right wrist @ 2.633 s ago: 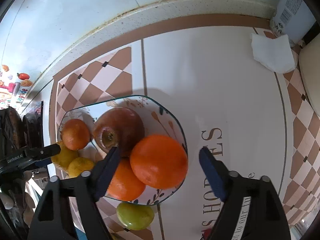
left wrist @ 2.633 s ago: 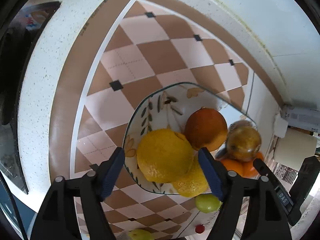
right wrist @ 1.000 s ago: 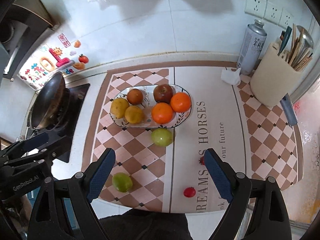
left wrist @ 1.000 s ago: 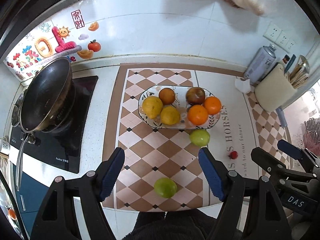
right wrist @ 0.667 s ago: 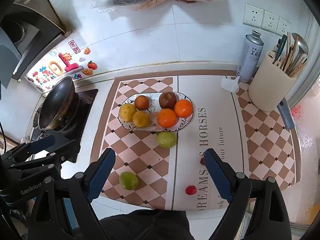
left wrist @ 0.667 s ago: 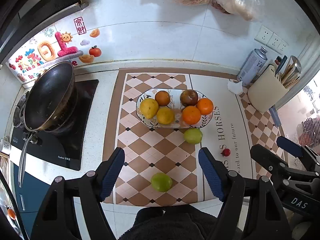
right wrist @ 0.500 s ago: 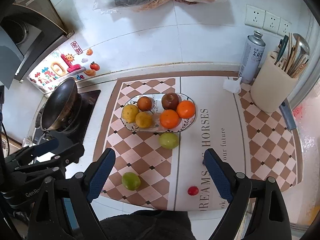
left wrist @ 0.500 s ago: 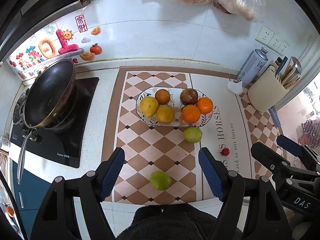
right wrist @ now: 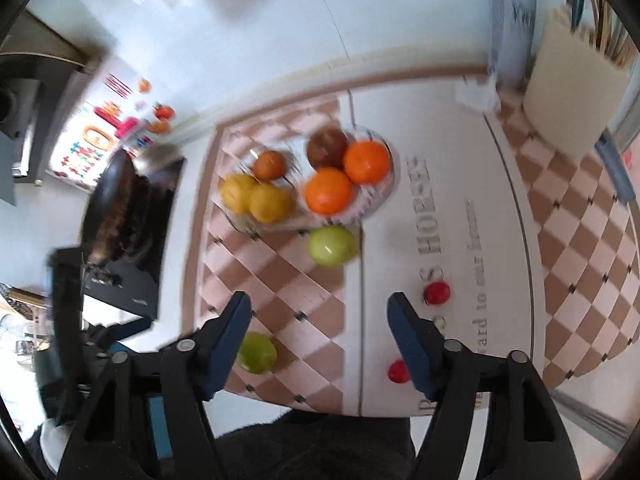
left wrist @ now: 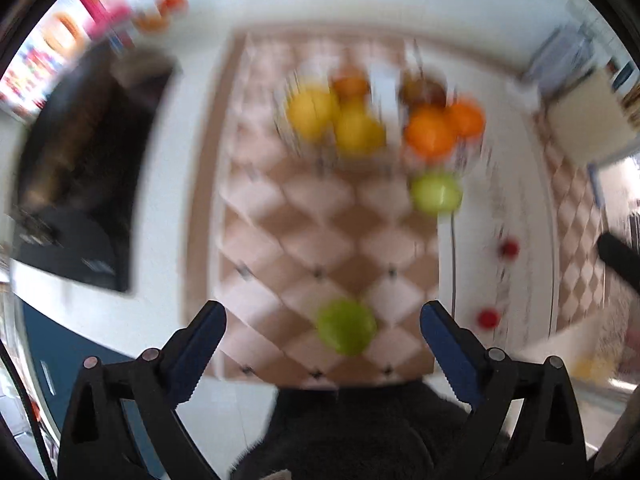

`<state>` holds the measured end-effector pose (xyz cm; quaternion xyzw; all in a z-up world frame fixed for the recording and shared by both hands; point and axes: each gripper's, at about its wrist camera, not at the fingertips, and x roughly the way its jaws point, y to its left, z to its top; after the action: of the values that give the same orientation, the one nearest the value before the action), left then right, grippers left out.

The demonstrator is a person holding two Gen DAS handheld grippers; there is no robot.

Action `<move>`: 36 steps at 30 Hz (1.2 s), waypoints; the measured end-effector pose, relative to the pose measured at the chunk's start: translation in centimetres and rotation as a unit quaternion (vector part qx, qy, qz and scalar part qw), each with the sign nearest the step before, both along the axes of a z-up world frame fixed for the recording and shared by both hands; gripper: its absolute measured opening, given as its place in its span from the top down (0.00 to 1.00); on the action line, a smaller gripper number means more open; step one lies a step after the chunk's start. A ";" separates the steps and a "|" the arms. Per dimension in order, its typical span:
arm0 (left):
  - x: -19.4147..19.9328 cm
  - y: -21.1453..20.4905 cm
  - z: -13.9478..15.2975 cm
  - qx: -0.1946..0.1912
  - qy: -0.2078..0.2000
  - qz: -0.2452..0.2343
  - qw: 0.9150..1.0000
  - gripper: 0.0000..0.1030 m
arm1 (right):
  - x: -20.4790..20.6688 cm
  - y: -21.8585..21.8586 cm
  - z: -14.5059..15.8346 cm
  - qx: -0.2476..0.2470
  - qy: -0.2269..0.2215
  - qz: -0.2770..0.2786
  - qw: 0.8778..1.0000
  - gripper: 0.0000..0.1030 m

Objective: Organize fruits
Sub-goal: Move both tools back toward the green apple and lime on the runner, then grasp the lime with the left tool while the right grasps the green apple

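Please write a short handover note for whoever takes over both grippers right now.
Left gripper: open, empty, above the mat.
Right gripper: open, empty.
Plate: six fruits already on it, among them two oranges.
Still on the mat: green fruit by the plate, green fruit near the front edge, two small red fruits.
Left: move those four to the plate. Both views are motion-blurred.

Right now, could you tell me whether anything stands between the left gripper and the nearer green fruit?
Nothing visible does. The left gripper is open, and the nearer green fruit lies on bare checkered mat between its fingers' line of sight. The picture is blurred.
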<state>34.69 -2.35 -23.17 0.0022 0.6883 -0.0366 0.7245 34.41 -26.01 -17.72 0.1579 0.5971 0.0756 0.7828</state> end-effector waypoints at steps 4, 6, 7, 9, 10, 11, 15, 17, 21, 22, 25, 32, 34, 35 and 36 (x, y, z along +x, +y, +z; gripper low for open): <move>-0.6 -0.4 -6.4 -0.029 0.091 0.009 0.995 0.04 | 0.0 -1.1 -4.0 0.005 0.044 -0.007 0.999 0.30; -0.9 -0.4 -8.7 -0.048 0.119 0.023 0.991 0.04 | 0.2 -1.5 -5.8 0.009 0.064 -0.009 0.998 0.30; -0.9 -0.4 -9.4 -0.055 0.124 0.027 0.990 0.08 | 0.4 -1.6 -6.6 0.008 0.071 -0.009 0.997 0.30; -0.9 -0.6 -10.4 -0.060 0.129 0.029 0.989 0.26 | 0.9 -1.5 -7.6 0.007 0.081 -0.006 0.997 0.30; -0.8 -0.6 -10.8 -0.057 0.129 0.031 0.990 0.42 | 1.2 -1.4 -8.3 0.008 0.086 -0.004 0.996 0.30; -0.8 -0.5 -11.0 -0.052 0.126 0.033 0.990 0.43 | 1.6 -1.3 -8.8 0.006 0.088 -0.002 0.996 0.30; -0.6 0.1 -10.2 -0.043 0.100 0.039 0.993 0.43 | 3.5 0.0 -10.8 0.006 0.099 0.013 0.995 0.30; -0.2 1.0 -9.8 -0.037 0.090 0.051 0.994 0.43 | 5.1 0.9 -12.2 0.009 0.104 0.019 0.994 0.29; 0.7 2.9 -9.3 -0.022 0.077 0.077 0.994 0.43 | 8.0 2.9 -15.1 0.006 0.114 0.027 0.993 0.29; 0.9 3.4 -9.3 -0.018 0.073 0.083 0.994 0.43 | 8.6 3.2 -15.7 0.006 0.117 0.025 0.993 0.29; 1.0 4.0 -9.2 -0.013 0.070 0.092 0.993 0.43 | 10.0 4.4 -17.7 0.025 0.130 0.027 0.991 0.29; 1.5 4.5 -8.9 -0.024 0.072 0.103 0.992 0.43 | 9.8 7.6 -17.7 -0.001 0.105 0.072 0.992 0.44; 1.2 4.2 -8.9 -0.029 0.072 0.102 0.992 0.43 | 9.3 7.8 -17.6 -0.003 0.104 0.082 0.991 0.44; 1.2 4.0 -8.9 -0.031 0.073 0.101 0.992 0.43 | 8.9 7.7 -17.6 0.000 0.107 0.084 0.991 0.44; 1.4 3.3 -8.6 -0.035 0.074 0.101 0.992 0.43 | 8.5 7.5 -17.4 0.006 0.109 0.083 0.991 0.44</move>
<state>36.07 0.94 -31.76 -0.0953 0.7353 0.0122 0.6709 42.94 -18.51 -35.17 0.1194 0.6894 0.1263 0.7033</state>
